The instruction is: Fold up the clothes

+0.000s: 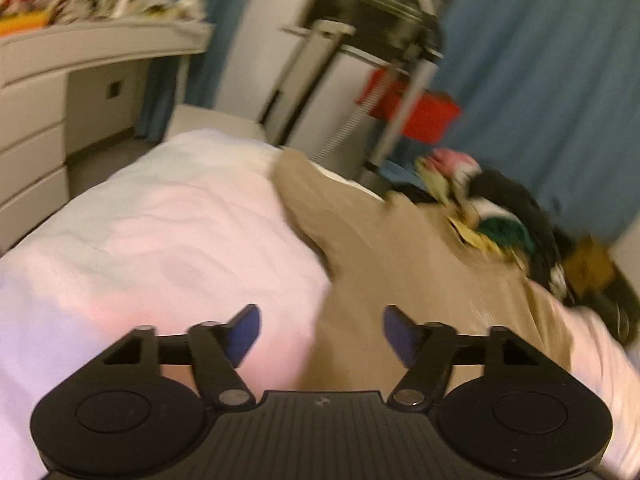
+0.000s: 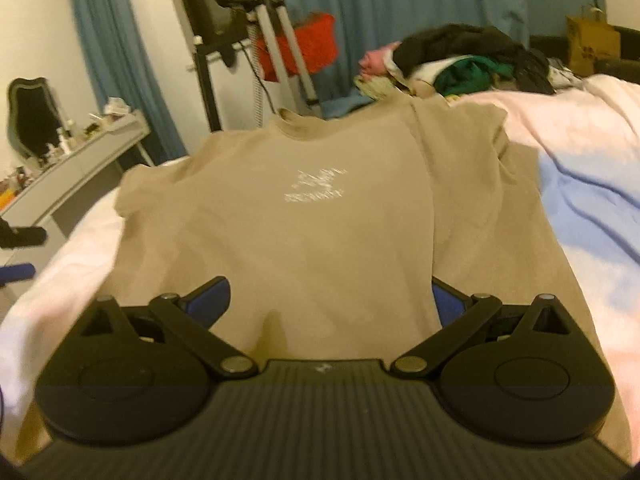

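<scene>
A beige T-shirt with a small white print lies spread on a bed with a pale pink cover; its right side is folded over along a lengthwise crease. My right gripper is open, jaws wide, low over the shirt's hem; the fabric lies between the blue fingertips, and the right one is partly hidden by the fold. In the left wrist view the shirt lies to the right. My left gripper is open and empty above the shirt's left edge and the cover.
A heap of mixed clothes lies at the bed's far end; it also shows in the left wrist view. A white dresser stands left of the bed. A metal stand with a red bag, blue curtains and a paper bag stand behind.
</scene>
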Available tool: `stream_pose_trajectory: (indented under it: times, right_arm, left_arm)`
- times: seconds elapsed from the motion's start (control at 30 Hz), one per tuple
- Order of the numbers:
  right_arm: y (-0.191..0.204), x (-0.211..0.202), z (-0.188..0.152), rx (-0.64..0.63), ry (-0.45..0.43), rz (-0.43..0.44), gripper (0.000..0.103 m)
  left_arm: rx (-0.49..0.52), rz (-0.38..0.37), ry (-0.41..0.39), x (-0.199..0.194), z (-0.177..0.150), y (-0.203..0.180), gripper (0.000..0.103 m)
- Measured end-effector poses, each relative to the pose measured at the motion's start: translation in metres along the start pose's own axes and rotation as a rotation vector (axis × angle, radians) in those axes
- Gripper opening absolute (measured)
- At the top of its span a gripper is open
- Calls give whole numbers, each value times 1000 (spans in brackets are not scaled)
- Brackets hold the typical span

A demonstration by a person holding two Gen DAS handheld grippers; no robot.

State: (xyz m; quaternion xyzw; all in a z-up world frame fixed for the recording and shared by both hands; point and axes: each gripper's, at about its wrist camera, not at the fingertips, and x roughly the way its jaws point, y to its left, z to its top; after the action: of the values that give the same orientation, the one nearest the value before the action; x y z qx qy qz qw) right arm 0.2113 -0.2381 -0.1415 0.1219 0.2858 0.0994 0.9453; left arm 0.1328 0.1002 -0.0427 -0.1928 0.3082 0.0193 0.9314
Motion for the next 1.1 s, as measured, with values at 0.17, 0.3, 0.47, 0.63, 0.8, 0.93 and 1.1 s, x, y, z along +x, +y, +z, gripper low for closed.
stream_pose_trajectory:
  times: [0.17, 0.3, 0.47, 0.63, 0.8, 0.93, 1.1]
  right_arm:
    - [11, 10, 11, -10, 11, 18, 86]
    - [59, 44, 33, -86, 20, 109, 67]
    - [159, 101, 65, -282, 16, 244, 67]
    - [238, 171, 74, -410, 103, 334, 66]
    - [276, 226, 69, -556, 145, 238, 24]
    - [251, 223, 85, -421, 87, 191, 10]
    - [188, 221, 107, -161, 33, 93, 7]
  left_arm:
    - [51, -15, 36, 0, -21, 3, 84]
    - [38, 56, -32, 10, -7, 27, 89]
    - [-42, 144, -53, 27, 3, 68, 89]
    - [-163, 158, -57, 39, 13, 103, 89]
    - [-204, 174, -74, 41, 16, 127, 89]
    - [-192, 176, -82, 43, 12, 127, 88]
    - [-176, 132, -78, 44, 9, 121, 89]
